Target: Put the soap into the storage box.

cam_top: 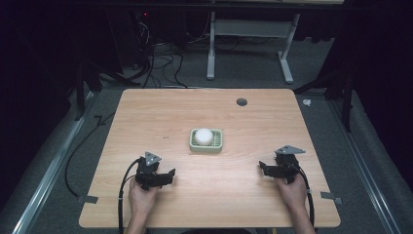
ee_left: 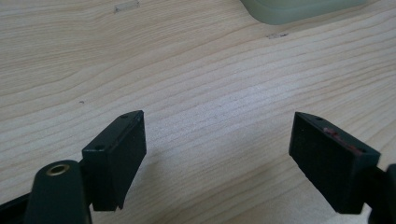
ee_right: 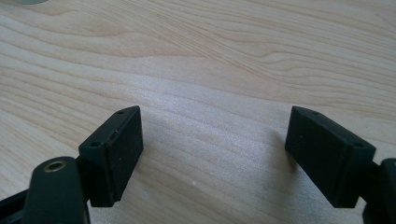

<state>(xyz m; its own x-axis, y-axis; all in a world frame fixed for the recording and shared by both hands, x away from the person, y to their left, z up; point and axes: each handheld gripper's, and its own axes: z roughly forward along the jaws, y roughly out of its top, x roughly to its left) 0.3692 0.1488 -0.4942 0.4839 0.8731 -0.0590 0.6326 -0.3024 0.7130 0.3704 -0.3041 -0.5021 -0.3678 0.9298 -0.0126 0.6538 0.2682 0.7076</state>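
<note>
A pale green soap dish (cam_top: 216,144) sits near the middle of the wooden table (cam_top: 160,117), with a white round soap (cam_top: 204,136) in it. My left gripper (cam_top: 168,175) rests low at the front left, open, its jaws wide apart over bare wood (ee_left: 217,140). A corner of the soap dish (ee_left: 299,9) shows at the top of the left gripper view. My right gripper (cam_top: 264,168) sits at the front right, open (ee_right: 212,140), with only table between its jaws. Both grippers lie nearer the front edge than the dish, one on each side.
A dark round grommet hole (cam_top: 241,102) sits near the table's far edge. Black cables (cam_top: 122,190) trail off the front-left edge. A white desk frame (cam_top: 248,44) and tangled wires stand on the floor beyond the table.
</note>
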